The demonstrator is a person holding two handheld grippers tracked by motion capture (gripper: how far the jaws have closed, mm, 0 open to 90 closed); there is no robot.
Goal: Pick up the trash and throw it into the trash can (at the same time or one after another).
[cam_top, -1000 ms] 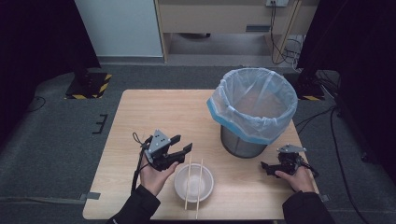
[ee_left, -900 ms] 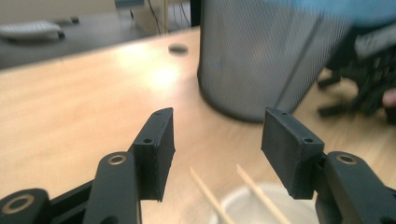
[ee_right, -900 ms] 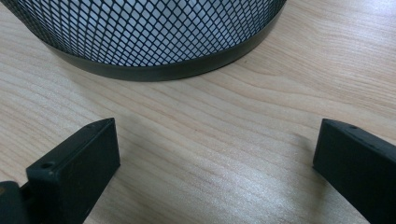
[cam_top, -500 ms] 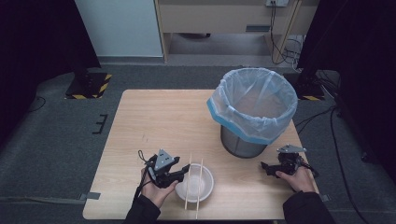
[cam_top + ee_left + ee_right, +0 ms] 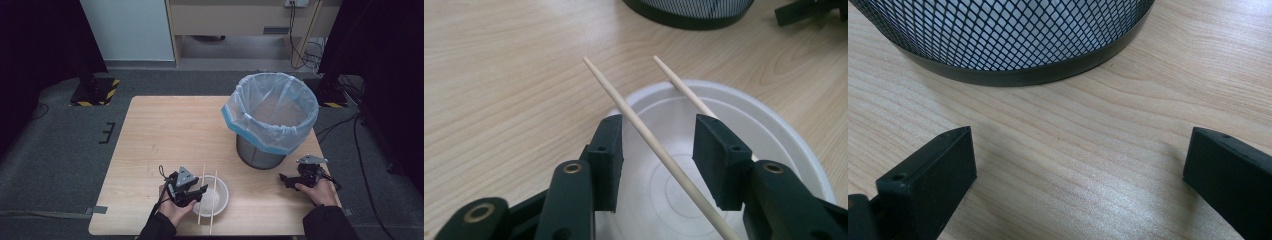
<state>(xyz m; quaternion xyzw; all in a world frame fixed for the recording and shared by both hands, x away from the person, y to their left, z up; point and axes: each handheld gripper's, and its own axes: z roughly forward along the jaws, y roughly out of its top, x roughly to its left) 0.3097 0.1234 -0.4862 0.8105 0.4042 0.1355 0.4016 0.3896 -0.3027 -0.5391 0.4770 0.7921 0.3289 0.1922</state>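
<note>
A black wire-mesh waste bin point(image 5: 265, 150) stands on the right half of the light wooden table point(image 5: 165, 130), lined with a clear plastic bag point(image 5: 270, 107) whose blue-edged rim folds down over the outside. Behind the table stands a wooden cabinet point(image 5: 240, 20) with cables point(image 5: 300, 45) hanging beside it, next to a white panel point(image 5: 127, 30). A yellow-and-black striped base point(image 5: 95, 92) sits on the grey floor at the left.

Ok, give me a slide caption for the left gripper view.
Left gripper, jaws closing around one thin wooden chopstick lying across a white round bowl.
</note>
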